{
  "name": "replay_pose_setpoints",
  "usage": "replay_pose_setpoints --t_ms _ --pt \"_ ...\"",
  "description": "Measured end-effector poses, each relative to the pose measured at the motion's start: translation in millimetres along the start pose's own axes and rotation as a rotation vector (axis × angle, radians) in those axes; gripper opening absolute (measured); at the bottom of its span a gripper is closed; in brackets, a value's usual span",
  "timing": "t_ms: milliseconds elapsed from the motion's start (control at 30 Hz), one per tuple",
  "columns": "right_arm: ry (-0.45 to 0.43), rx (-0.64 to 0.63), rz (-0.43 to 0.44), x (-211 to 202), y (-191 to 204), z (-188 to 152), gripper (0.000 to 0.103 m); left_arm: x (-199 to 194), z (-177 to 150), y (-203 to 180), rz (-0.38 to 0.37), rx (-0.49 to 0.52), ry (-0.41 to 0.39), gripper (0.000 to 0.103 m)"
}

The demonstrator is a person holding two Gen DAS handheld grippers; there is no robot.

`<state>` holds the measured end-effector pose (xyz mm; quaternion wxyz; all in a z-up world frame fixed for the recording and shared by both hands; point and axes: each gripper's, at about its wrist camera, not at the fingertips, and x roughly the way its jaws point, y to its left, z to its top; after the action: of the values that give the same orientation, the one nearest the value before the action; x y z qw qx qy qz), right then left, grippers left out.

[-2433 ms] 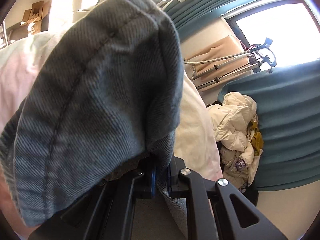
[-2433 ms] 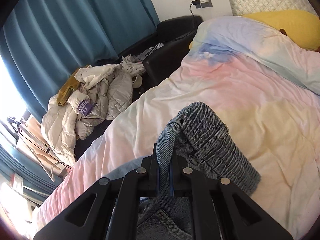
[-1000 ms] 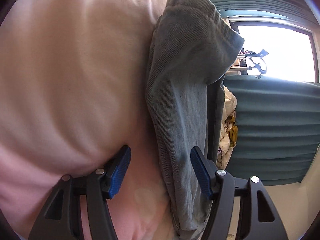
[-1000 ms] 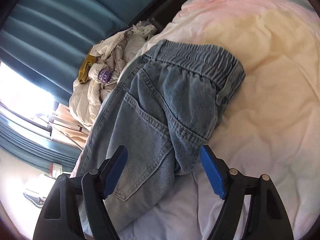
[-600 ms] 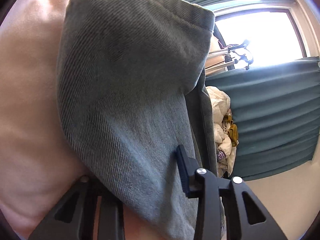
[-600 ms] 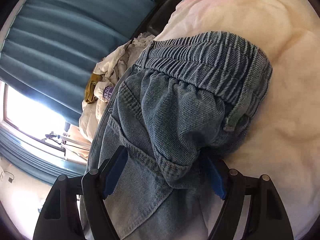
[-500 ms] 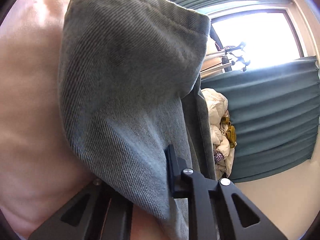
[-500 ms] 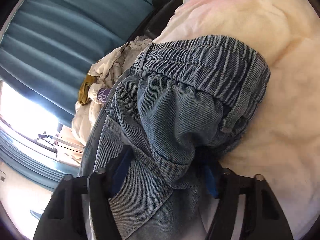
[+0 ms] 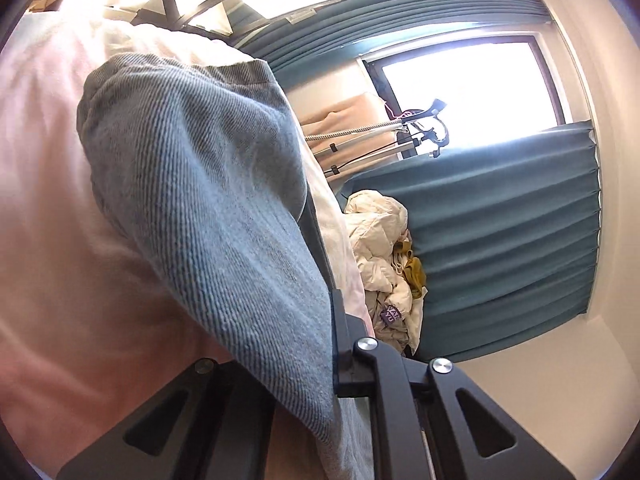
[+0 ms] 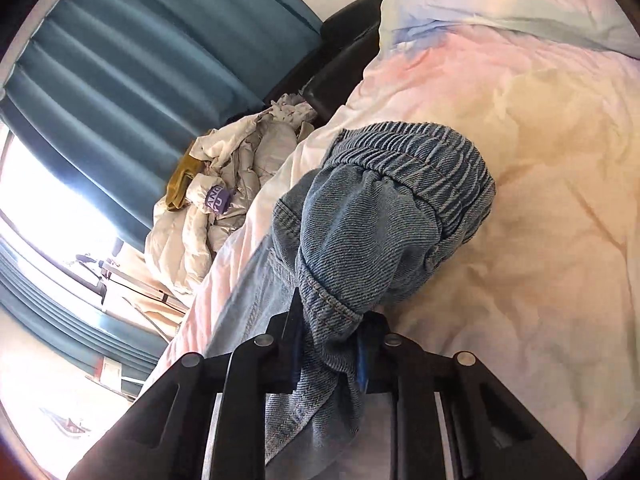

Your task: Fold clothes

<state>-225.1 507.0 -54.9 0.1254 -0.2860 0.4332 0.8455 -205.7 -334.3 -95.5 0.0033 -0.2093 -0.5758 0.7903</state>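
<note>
Both claws, the left claw and the right claw, have just been closing and pinch bunched, ribbed-waist denim jeans over the soft quilted bed.

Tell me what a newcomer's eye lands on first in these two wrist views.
The faded blue denim jeans dominate, bunched on the pastel pink, yellow and blue duvet with their elastic waistband away from the camera. The right gripper has just been closing and pinches a fold of denim, while the left gripper is shut on another part. Beyond the bed's edge, a heap of cream padded clothing lies against teal pleated curtains.
</note>
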Motion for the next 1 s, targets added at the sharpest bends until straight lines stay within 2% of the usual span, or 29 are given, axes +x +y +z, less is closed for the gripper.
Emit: replay_pose_setpoints --t_ms 100,233,367,467,567,667,733,767,800,833,867,900,933,1000 --pt "0.004 0.031 0.029 -27.2 -9.9 -6.0 0.019 -12.1 -2.0 7.8 -0.006 -0.052 0.024 0.005" --pt "0.021 0.073 0.038 -57.8 -32.0 -18.9 0.019 -24.4 -9.6 16.5 0.033 -0.080 0.050 0.005" --pt "0.012 0.085 0.031 -85.3 -52.2 -35.2 0.019 -51.1 -22.6 36.1 0.087 -0.161 0.057 0.005" --pt "0.021 0.106 0.002 -89.0 -65.5 -44.9 0.019 -53.1 -24.1 40.2 0.169 -0.118 0.072 0.005" --pt "0.051 0.085 -0.023 -85.7 -79.3 -48.2 0.019 -57.0 -24.5 45.8 0.215 -0.091 0.085 0.005" --pt "0.092 0.115 -0.019 -76.3 -94.1 -50.2 0.020 -58.7 -25.0 54.0 0.242 -0.102 0.105 0.015" --pt "0.113 0.183 0.012 -72.4 -107.2 -52.2 0.021 -63.4 -25.5 58.5 0.275 -0.111 0.101 0.024" --pt "0.115 0.217 0.026 -70.9 -112.6 -54.8 0.024 -69.8 -27.1 59.9 0.294 -0.110 0.089 0.032" --pt "0.112 0.239 0.034 -71.9 -116.0 -56.1 0.025 -77.0 -29.0 61.1 0.314 -0.107 0.074 0.045" --pt "0.108 0.260 0.041 -72.9 -119.4 -57.4 0.026 -84.2 -30.9 62.4 0.334 -0.104 0.059 0.049" --pt "0.103 0.281 0.044 -74.3 -122.6 -58.6 0.028 -88.8 -33.0 60.1 0.348 -0.095 0.041 0.053" --pt "0.096 0.299 0.041 -76.6 -125.3 -59.6 0.039 -93.8 -35.7 56.3 0.362 -0.083 0.025 0.056" --pt "0.092 0.321 0.041 -78.3 -128.3 -60.6 0.043 -101.4 -38.4 52.5 0.379 -0.069 0.008 0.061" --pt "0.094 0.371 0.047 -79.8 -136.0 -63.3 0.065 -113.1 -44.0 36.4 0.421 -0.001 -0.044 0.061"
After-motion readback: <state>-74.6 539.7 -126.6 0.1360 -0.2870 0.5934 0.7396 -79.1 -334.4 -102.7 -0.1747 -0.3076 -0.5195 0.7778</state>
